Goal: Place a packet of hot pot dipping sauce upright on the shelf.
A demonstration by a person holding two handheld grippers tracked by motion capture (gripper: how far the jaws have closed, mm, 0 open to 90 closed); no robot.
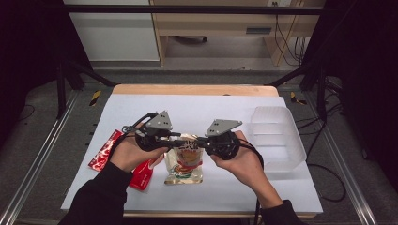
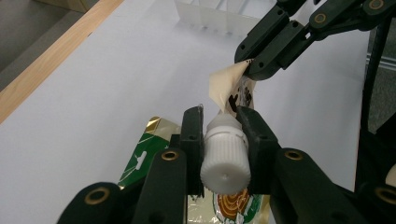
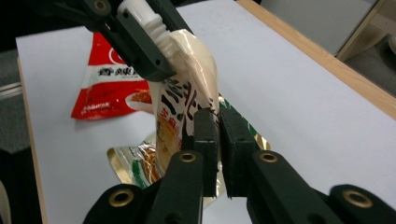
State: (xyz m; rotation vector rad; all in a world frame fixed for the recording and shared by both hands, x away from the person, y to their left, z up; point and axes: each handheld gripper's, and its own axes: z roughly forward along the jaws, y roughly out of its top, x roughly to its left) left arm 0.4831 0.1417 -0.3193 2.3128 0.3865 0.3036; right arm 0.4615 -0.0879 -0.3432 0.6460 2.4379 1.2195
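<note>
A cream spouted pouch (image 1: 187,149) with dark lettering is held up off the white table cover (image 1: 197,108) between both grippers. My left gripper (image 2: 224,122) is shut on the pouch's ribbed white cap (image 2: 225,156). In the right gripper view the same cap (image 3: 140,11) sticks out of the left gripper (image 3: 144,32) at the top. My right gripper (image 3: 217,116) is shut on the pouch (image 3: 187,93) at its upper edge. The left gripper view shows the right gripper (image 2: 252,65) pinching the folded cream corner (image 2: 224,84). In the high view the left gripper (image 1: 177,137) and right gripper (image 1: 201,139) face each other.
A gold-edged green packet (image 3: 135,163) lies flat under the pouch. A red snack packet (image 1: 105,154) lies left of it, partly under the left hand. A clear plastic tub (image 1: 277,136) stands at the right. The wooden table edge (image 1: 192,89) runs along the far side.
</note>
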